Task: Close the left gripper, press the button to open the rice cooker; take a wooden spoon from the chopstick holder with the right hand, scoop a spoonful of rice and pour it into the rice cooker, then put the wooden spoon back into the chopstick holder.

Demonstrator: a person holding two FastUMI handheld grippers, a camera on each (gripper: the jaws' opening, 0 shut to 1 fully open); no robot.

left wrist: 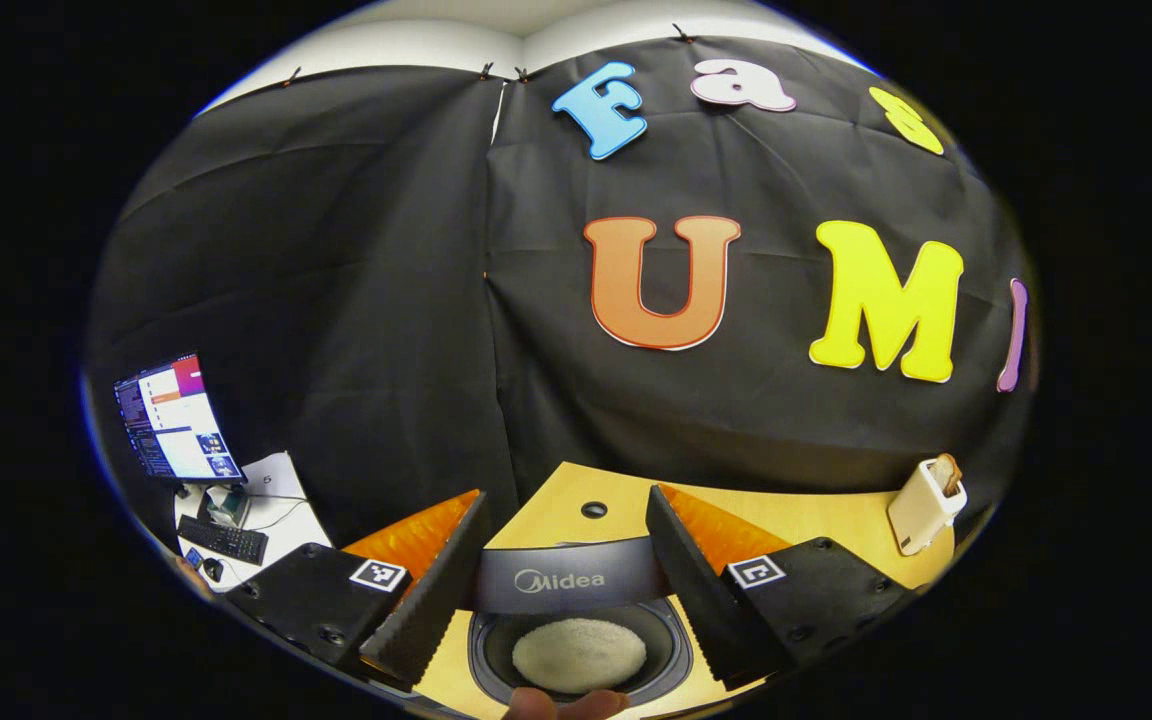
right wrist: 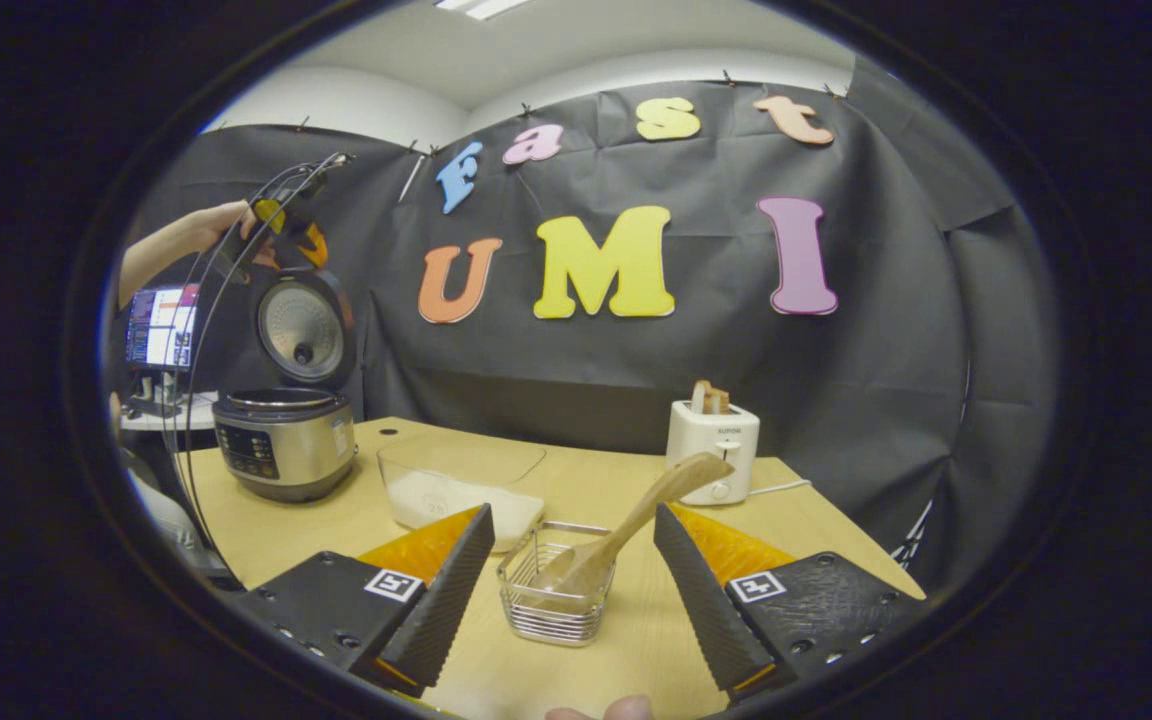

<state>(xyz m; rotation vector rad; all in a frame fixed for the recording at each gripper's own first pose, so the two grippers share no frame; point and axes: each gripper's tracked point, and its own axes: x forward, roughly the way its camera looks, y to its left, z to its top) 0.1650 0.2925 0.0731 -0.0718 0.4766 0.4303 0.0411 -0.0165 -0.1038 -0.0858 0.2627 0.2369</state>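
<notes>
Wooden spoon [right wrist: 626, 530] leans in a wire chopstick holder [right wrist: 551, 595] between the right gripper [right wrist: 576, 580]'s spread fingers; left gripper [left wrist: 566, 580]'s fingers gape over the open rice cooker [left wrist: 576, 640].

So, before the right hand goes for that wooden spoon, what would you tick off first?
1. Rice cooker lid up: ok, it stands open.
2. Wooden spoon in the chopstick holder: ok, leaning, handle up.
3. Right gripper fingers open: ok.
4. Spoon gripped: not ok, the fingers are apart from it.
5. Rice container beside the holder, with rice in it: ok.
6. Left gripper out of the way: ok, held open high over the cooker.
</notes>
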